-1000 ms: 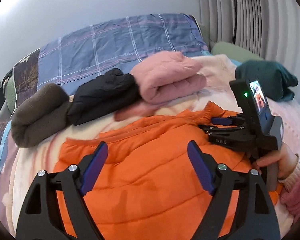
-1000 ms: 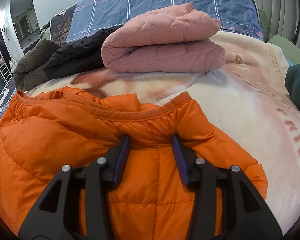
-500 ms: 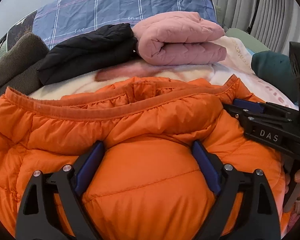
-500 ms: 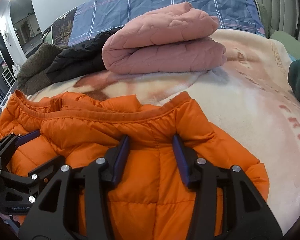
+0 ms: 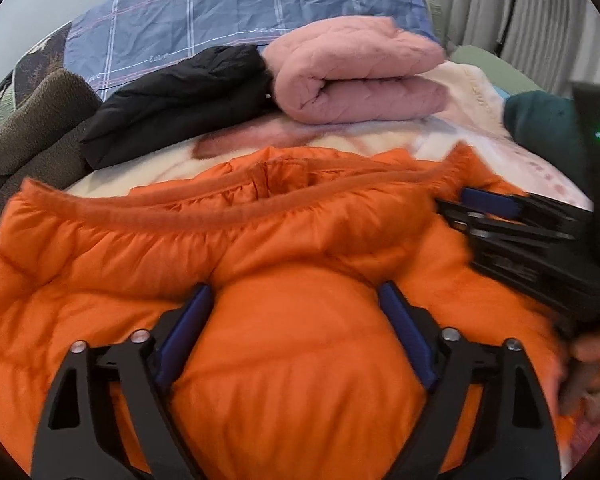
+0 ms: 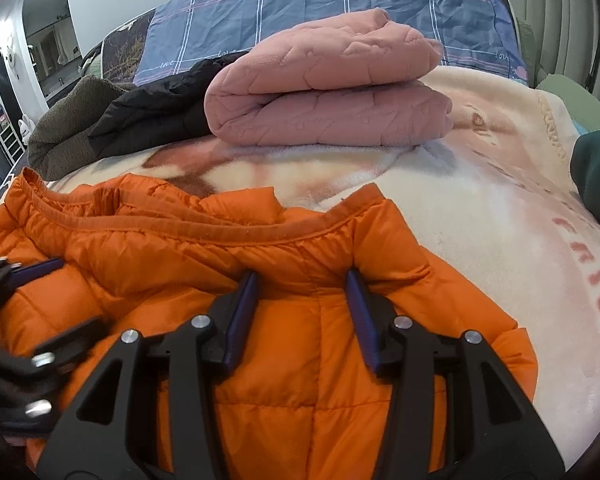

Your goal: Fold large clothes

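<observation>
Orange puffer jacket (image 5: 292, 380) lies spread on the bed's cream printed blanket (image 6: 480, 208), its elastic-trimmed edge turned toward the folded garments behind. Beyond it, in descending bulk: a folded pink quilted garment (image 6: 324, 92), a black jacket (image 5: 180, 100) touching the pink one, a brown fleece (image 5: 32, 128) at the far left, and a dark green garment (image 5: 540, 124) at the right margin.

I have the left claw (image 5: 296, 300) set down on the jacket with a wide bulge of padding between its blue pads (image 5: 188, 320); its jaws are closing, and I judge the bite not yet firm. My right claw (image 6: 300, 284) sits at the jacket's right end, half-parted, with a ridge of quilting pinched between its pads, gripping the jacket.

Assessment: the step in hand is securing both holds before lifting for a fold. To do it well, I should let the left jaws finish closing on the padding, confirm both layers are caught and not only the slippery shell, then raise both claws together so the edge stays level.
</observation>
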